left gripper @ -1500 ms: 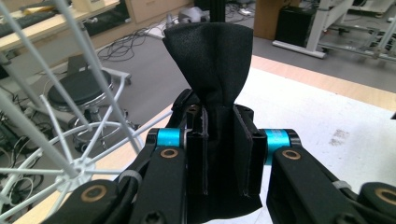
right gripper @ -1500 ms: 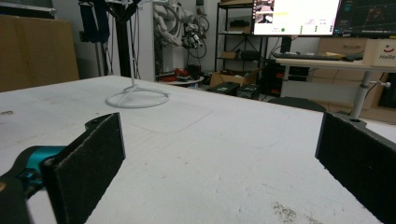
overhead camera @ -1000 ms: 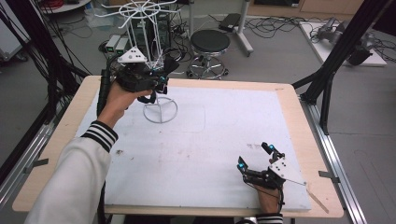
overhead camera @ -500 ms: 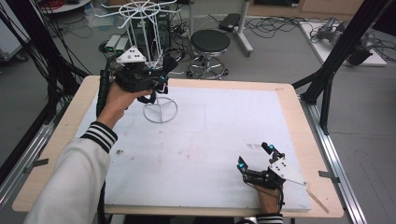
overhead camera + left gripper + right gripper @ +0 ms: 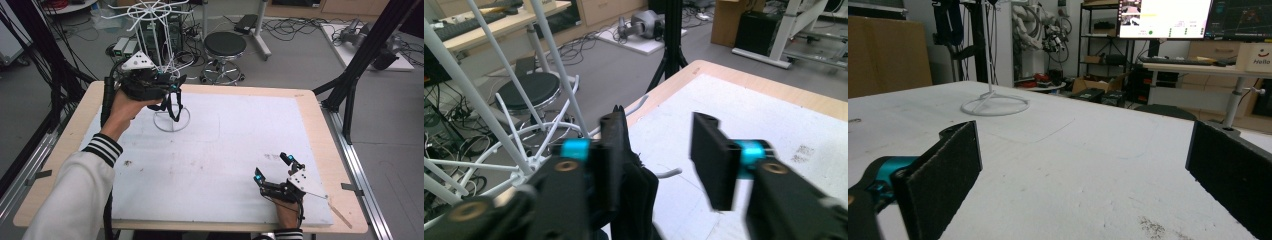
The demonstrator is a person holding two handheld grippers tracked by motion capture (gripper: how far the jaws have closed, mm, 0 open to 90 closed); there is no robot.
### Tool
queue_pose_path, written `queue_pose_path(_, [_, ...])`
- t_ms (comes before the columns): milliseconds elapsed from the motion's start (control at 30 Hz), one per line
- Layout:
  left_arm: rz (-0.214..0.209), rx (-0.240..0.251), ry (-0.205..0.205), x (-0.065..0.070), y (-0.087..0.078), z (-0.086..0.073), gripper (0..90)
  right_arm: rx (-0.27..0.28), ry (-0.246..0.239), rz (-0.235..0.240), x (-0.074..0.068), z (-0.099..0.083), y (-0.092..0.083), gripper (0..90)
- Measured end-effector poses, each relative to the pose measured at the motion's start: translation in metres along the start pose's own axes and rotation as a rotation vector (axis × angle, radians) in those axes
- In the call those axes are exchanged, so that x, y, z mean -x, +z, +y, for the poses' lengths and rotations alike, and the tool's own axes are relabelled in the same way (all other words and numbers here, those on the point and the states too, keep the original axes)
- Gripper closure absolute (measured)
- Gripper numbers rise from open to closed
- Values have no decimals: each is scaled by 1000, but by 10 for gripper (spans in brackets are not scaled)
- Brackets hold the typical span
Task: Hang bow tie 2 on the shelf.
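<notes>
Left gripper [image 5: 664,165] at the white wire rack [image 5: 519,145], a black cloth [image 5: 639,195] beside one finger

Its two black fingers [image 5: 714,160] stand parted, having just been opening; the one nearer the rack touches the dark, crumpled cloth, while the other stands clear of it with open space between. The rack's thin white rods slant upward and one short arm ends just beyond the cloth. Past the rack lies the bench [image 5: 774,95], white-topped with a pale wooden edge. A black round stool [image 5: 526,90] stands on the floor behind the rack, among cables.
</notes>
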State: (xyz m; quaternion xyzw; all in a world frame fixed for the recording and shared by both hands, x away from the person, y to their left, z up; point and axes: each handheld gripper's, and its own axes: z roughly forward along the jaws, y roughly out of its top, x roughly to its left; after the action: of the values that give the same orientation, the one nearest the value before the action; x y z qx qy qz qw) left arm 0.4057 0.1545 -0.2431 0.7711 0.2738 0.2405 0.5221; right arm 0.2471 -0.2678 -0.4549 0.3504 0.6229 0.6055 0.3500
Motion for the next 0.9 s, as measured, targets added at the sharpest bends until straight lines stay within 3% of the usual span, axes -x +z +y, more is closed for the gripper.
queue_pose_path(67, [4,12,1,2,-2,0,313,0,-2,1,0,0,0,7])
queue_pose_path(133, [-27,34,16,4,-4,0,197,0,-1,0,0,0,0,6])
queue_pose_path(200, [-50,55,36,7,-7,0,19,-1,0,0,0,0,0,6])
queue_pose_path(300, [-55,114,66,13,-21,-2,17,0,1,2,0,0,0,6])
queue_pose_path(367, [-57,118,74,13,-27,-4,17,-2,7,1,0,0,0,6])
queue_pose_path(767, [-55,189,48,7,-50,-29,17,-3,10,-2,0,0,-1,6])
queue_pose_path(900, [-47,218,70,11,-65,-40,17,8,2,-2,1,0,-1,7])
